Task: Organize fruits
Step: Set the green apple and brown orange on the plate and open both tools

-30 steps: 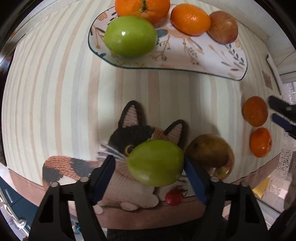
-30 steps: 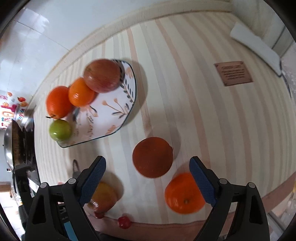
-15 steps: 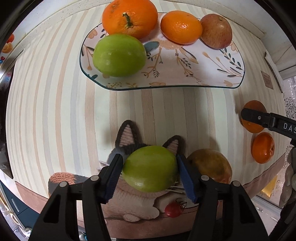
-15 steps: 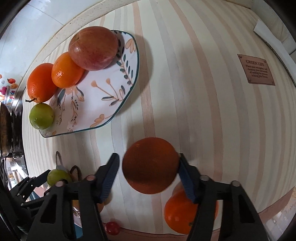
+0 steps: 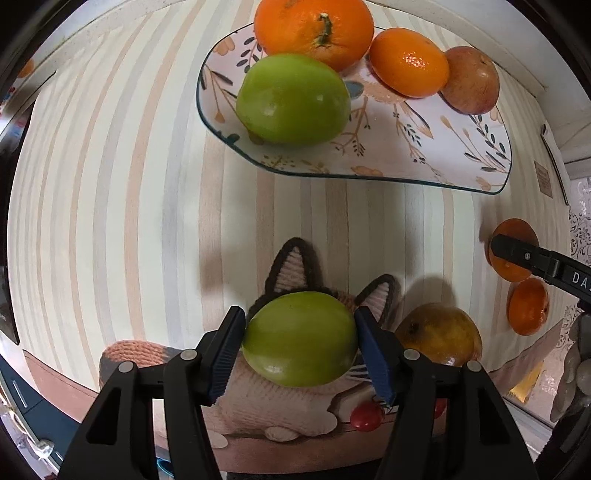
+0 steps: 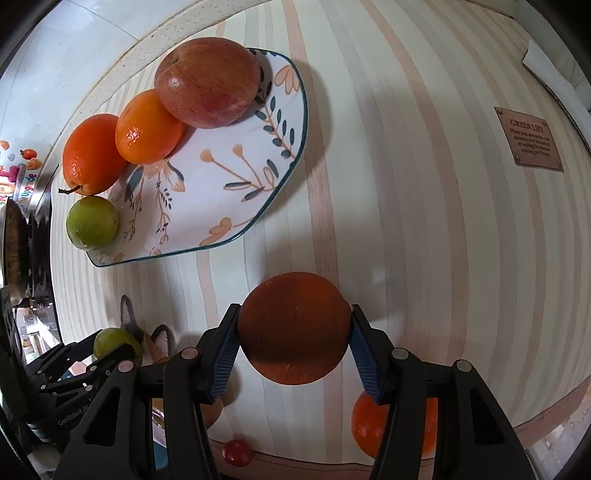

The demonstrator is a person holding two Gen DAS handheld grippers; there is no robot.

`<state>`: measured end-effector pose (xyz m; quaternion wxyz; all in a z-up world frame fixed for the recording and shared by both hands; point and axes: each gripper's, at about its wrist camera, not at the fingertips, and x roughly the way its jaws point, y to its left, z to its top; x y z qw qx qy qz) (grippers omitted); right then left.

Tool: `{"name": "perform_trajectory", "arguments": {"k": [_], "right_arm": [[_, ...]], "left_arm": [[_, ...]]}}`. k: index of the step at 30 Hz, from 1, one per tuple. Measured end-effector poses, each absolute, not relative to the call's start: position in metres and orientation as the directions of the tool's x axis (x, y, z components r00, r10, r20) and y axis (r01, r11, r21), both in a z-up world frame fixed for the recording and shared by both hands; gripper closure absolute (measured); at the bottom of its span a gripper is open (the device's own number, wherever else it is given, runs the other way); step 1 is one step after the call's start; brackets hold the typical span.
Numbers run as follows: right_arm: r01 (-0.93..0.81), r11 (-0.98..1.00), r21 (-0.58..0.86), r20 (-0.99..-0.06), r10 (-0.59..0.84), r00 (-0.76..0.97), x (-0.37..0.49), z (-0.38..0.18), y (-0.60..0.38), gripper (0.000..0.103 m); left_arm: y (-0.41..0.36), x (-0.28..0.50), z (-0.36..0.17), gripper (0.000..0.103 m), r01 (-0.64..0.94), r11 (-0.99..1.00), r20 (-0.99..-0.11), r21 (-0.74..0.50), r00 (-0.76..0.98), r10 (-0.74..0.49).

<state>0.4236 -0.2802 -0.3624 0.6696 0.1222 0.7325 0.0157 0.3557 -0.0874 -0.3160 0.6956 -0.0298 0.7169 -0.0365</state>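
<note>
My left gripper (image 5: 300,341) is shut on a green fruit (image 5: 300,338) and holds it above a knitted cat coaster (image 5: 291,402). My right gripper (image 6: 293,345) is shut on a dark orange (image 6: 293,326), just above the striped mat. The floral plate (image 5: 424,147) lies ahead, holding a green fruit (image 5: 293,98), a large orange (image 5: 314,31), a small orange (image 5: 408,62) and a red apple (image 5: 471,85). The plate also shows in the right wrist view (image 6: 229,192).
A yellow-brown fruit (image 5: 439,338) lies right of the coaster. Another orange (image 6: 369,428) lies under my right gripper near the mat's front edge. Small red cherry tomatoes (image 5: 365,417) sit at the edge. A brown label (image 6: 528,138) is on the mat's right.
Both grippers closed on their fruits: the left on the green fruit, the right on the dark orange. Both then rose and moved toward the plate.
</note>
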Motion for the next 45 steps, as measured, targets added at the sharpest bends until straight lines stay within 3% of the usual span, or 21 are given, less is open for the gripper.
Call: {"name": "perform_trajectory", "arguments": {"k": [9,22,28,42,45], "right_arm": [[0.139,0.971,0.197,-0.978,0.205,-0.044,0.424,-0.353,-0.284,0.045],[0.087,0.942,0.325,-0.944,0.317,0.088,0.458,-0.294,-0.27,0.045],[0.046,0.953,0.298,-0.953,0.294,0.076,0.486,-0.309,-0.261,0.045],[-0.02,0.97,0.243,-0.969,0.244,0.043,0.511,-0.332,-0.248,0.044],[-0.002,0.969,0.247,-0.968,0.247,0.038,0.513,-0.333,-0.251,0.036]], "left_arm": [[-0.088,0.358,-0.31,0.045,-0.007,0.996,-0.996,-0.084,-0.003,-0.084],[-0.122,0.432,-0.23,0.045,0.024,0.977,-0.971,-0.21,0.113,-0.212],[-0.136,0.484,-0.259,0.045,0.021,0.986,-0.985,-0.166,0.052,-0.167],[-0.138,0.489,-0.301,0.044,-0.048,0.982,-0.976,-0.184,-0.109,-0.188],[-0.138,0.489,-0.298,0.038,-0.058,0.974,-0.97,-0.217,-0.099,-0.222]]}}
